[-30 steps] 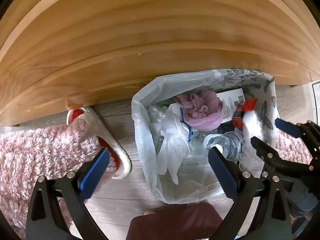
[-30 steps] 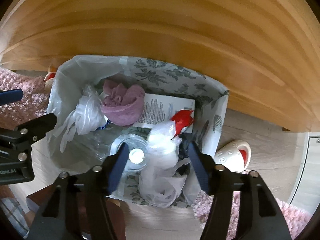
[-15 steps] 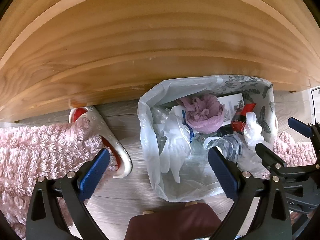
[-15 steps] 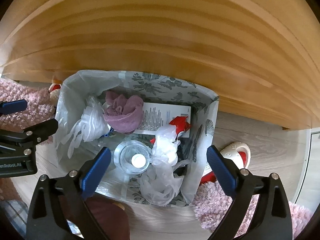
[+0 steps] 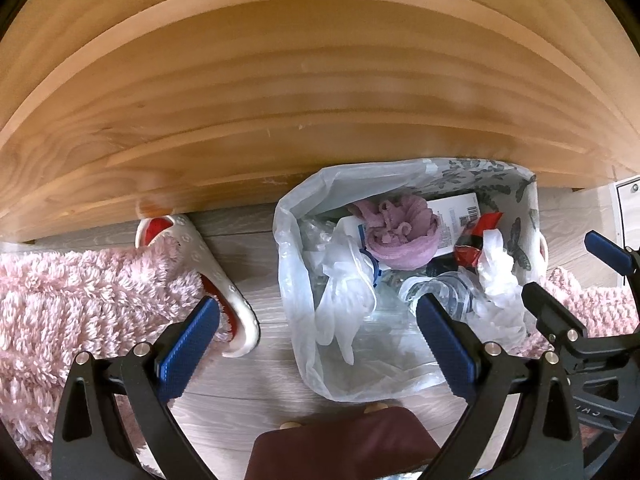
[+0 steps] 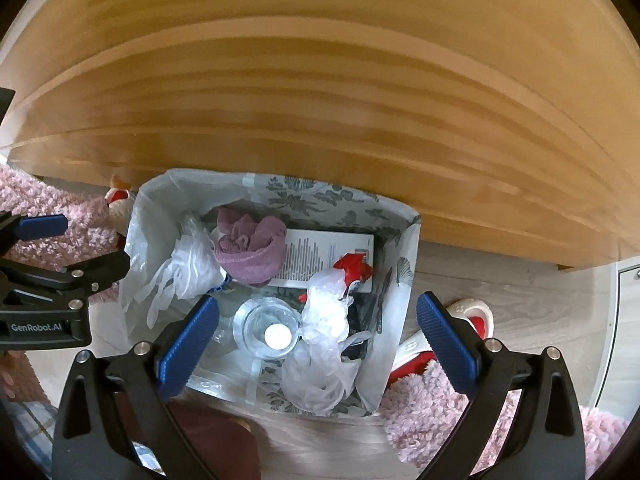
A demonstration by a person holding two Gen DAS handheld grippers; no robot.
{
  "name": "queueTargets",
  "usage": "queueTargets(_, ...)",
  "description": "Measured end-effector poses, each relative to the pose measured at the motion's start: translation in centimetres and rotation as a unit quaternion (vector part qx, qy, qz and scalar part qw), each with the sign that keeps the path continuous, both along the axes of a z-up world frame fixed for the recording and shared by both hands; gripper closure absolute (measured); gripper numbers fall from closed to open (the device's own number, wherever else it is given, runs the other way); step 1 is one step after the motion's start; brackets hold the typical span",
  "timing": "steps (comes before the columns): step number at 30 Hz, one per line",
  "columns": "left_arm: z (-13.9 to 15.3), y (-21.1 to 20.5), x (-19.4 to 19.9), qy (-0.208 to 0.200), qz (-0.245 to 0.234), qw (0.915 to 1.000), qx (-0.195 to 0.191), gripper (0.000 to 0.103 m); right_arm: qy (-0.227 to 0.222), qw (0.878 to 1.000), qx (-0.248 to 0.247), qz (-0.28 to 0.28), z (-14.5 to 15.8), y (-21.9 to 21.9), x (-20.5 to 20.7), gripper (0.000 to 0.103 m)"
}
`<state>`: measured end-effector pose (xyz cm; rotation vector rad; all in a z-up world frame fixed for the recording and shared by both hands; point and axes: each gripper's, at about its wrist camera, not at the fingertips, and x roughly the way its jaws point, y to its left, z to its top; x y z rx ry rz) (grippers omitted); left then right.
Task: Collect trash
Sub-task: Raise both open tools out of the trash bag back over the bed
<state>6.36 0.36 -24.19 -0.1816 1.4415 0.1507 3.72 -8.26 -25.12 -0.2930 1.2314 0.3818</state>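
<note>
I hold my right hand-held gripper [image 6: 318,334] spread wide and empty above the leaf-patterned, plastic-lined trash bin [image 6: 394,280]; the crumpled white plastic bag [image 6: 326,312] lies inside at twelve o'clock. My left hand-held gripper [image 5: 318,334], also spread empty, has the bin at one o'clock.

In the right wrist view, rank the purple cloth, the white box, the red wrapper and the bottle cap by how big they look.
1. White box and purple cloth: alike, unranked.
2. Red wrapper.
3. Bottle cap.
</note>
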Motion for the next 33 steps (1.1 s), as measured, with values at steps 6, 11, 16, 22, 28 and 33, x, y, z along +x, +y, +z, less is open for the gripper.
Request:
queueTargets(6,1.8,0.2,-0.2,-0.034,0.008,0.9992,-0.02,0.008,-0.022,1.0,0.016,-0.002,1.7,-0.2,-0.3,0.008)
queueTargets(11,4.1,-0.1,-0.5,-0.078,0.0,0.9965,-0.031,0.008,-0.046,0.998,0.036,-0.007,3.4,-0.5,-0.7,0.008)
queueTargets(16,6.3,-0.3,-0.9,-0.121,-0.008,0.9921,-0.033,0.008,-0.076,0.995,0.056,-0.018,5.4,-1.2,-1.2,0.008)
queueTargets(22,8.1,-0.2,-1.4,-0.155,-0.006,0.9871,-0.04,0.008,-0.102,0.991,0.08,-0.031,7.4,-2.2,-1.6,0.008)
queueTargets(28,9.8,0.0,-2.1,-0.186,-0.007,0.9815,-0.045,0.008,-0.118,0.988,0.094,-0.039,8.6,-2.9,-1.9,0.008)
queueTargets(33,11.4,0.0,-2.6,-0.215,-0.016,0.9753,-0.047,0.008,-0.133,0.985,0.103,-0.041,9.2,-3.1,-2.1,0.008)
